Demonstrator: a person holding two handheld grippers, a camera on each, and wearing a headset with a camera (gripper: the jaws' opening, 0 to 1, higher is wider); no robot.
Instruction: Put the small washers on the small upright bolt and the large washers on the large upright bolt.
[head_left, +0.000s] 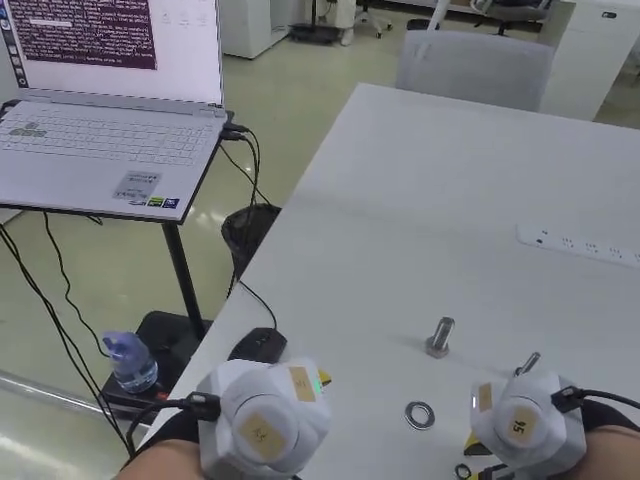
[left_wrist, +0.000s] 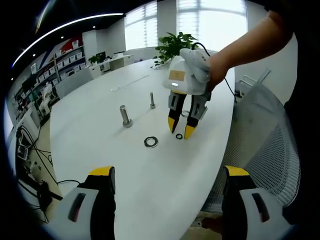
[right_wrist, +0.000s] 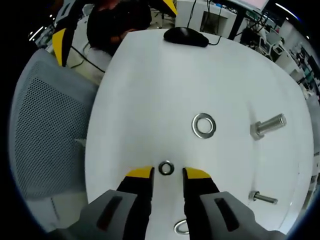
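A small washer (right_wrist: 166, 168) lies flat on the white table (right_wrist: 150, 90), just between the yellow tips of my right gripper (right_wrist: 168, 174), which is open and points down at it. From the left gripper view, the right gripper (left_wrist: 181, 130) straddles that small washer (left_wrist: 179, 136). A large washer (right_wrist: 204, 125) lies beyond it, close to the large upright bolt (right_wrist: 268, 126). The small upright bolt (right_wrist: 262, 198) stands further right. A second washer (right_wrist: 182, 227) shows low between the right gripper's fingers. My left gripper (left_wrist: 169, 172) is wide open and holds nothing, near the table's edge.
A black mouse (right_wrist: 186, 36) lies near the table's edge. A power strip (head_left: 580, 243) sits at the right of the table. A laptop (head_left: 100, 150) stands on a side stand to the left, with cables hanging. A mesh chair (left_wrist: 270, 150) is beside the table.
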